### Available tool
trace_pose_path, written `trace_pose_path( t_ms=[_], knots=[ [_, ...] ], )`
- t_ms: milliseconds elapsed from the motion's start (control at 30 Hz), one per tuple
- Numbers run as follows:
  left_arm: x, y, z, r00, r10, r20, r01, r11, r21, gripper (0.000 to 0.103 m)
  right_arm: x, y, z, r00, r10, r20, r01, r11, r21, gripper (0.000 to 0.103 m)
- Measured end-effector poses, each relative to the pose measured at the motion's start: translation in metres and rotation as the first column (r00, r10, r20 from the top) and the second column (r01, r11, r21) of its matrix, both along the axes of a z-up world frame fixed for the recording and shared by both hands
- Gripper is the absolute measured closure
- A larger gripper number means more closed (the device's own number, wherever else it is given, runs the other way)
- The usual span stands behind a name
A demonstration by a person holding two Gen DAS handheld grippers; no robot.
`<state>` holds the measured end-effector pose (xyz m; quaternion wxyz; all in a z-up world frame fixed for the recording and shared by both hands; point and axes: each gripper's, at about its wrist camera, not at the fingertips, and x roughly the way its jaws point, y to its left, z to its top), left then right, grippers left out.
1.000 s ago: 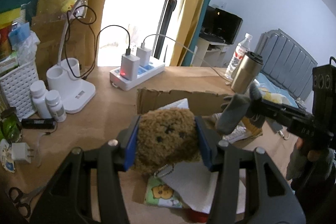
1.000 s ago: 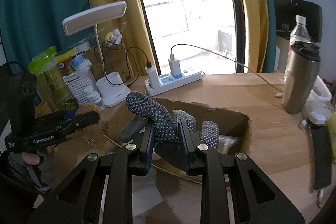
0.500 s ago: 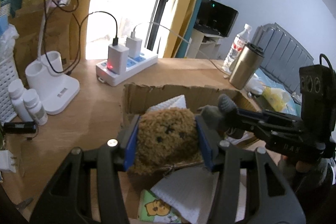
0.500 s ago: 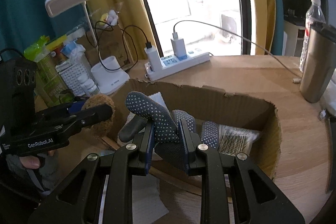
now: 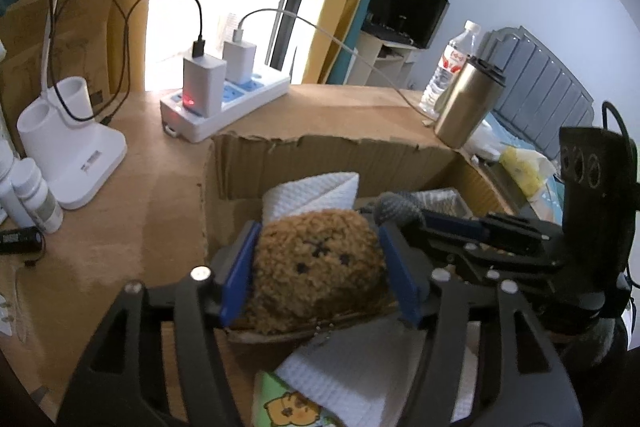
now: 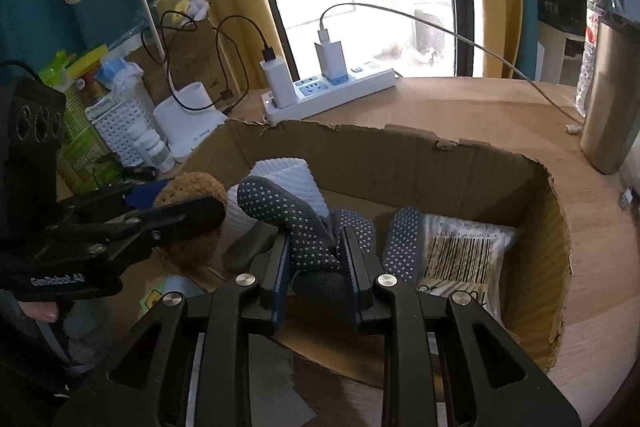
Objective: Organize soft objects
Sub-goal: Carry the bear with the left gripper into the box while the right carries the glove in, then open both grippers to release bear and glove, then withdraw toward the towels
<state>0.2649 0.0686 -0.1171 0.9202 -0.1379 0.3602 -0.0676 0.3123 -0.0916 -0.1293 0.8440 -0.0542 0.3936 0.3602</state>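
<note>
A torn cardboard box point(image 5: 320, 155) point(image 6: 400, 139) stands on the wooden desk. My left gripper point(image 5: 316, 231) point(image 6: 180, 201) holds a brown plush toy point(image 5: 316, 267) point(image 6: 192, 191) over the box's near left corner. Its jaws are opening, with the blue pads still against the plush's sides. My right gripper point(image 6: 315, 237) point(image 5: 440, 223) is shut on a grey dotted glove point(image 6: 280, 203) point(image 5: 400, 207), low inside the box. A folded white towel point(image 5: 316, 191) point(image 6: 288, 175) and a barcoded packet point(image 6: 464, 255) lie in the box.
A power strip point(image 5: 224, 99) with chargers and cables sits behind the box. A steel tumbler point(image 5: 468, 107) stands at the right, a white lamp base point(image 5: 72, 147) and pill bottles point(image 5: 36, 195) at the left. A white cloth point(image 5: 352, 379) lies in front of the box.
Both grippers have come down and forward to the box. The glove now hangs inside it. The left jaws stand a little wider around the plush.
</note>
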Motion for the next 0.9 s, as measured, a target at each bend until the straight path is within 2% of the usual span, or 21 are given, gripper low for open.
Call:
trace_pose_path(
  t_ms=[133, 400, 600, 733, 800, 900],
  knots=[
    [0.0, -0.001, -0.002, 1.0, -0.004, -0.005, 0.004, 1.0, -0.009, 0.039, 0.001, 0.0, 0.0, 1.0, -0.006, -0.002, 0.006, 1.0, -0.003, 0.075],
    [-0.007, 0.001, 0.005, 1.0, 0.008, 0.01, -0.008, 1.0, -0.015, 0.038, -0.008, -0.006, 0.009, 0.999, -0.031, 0.034, 0.031, 0.999, -0.012, 0.06],
    [-0.02, 0.0, 0.015, 0.999, 0.019, 0.048, -0.019, 1.0, 0.007, 0.036, -0.018, -0.013, 0.021, 0.997, -0.047, 0.067, 0.047, 0.999, -0.009, 0.058],
    [-0.03, 0.003, 0.022, 0.996, 0.036, 0.08, -0.037, 0.999, 0.004, 0.026, -0.028, -0.018, 0.03, 0.995, -0.056, 0.088, 0.057, 0.998, -0.002, 0.057],
    [-0.036, 0.004, 0.025, 0.995, 0.046, 0.094, -0.047, 0.999, 0.007, 0.02, -0.034, -0.02, 0.033, 0.993, -0.063, 0.096, 0.063, 0.998, 0.004, 0.052],
    [-0.044, 0.005, 0.03, 0.993, 0.054, 0.107, -0.056, 0.998, 0.016, 0.019, -0.043, -0.024, 0.039, 0.991, -0.073, 0.11, 0.072, 0.997, 0.008, 0.05]
  ],
)
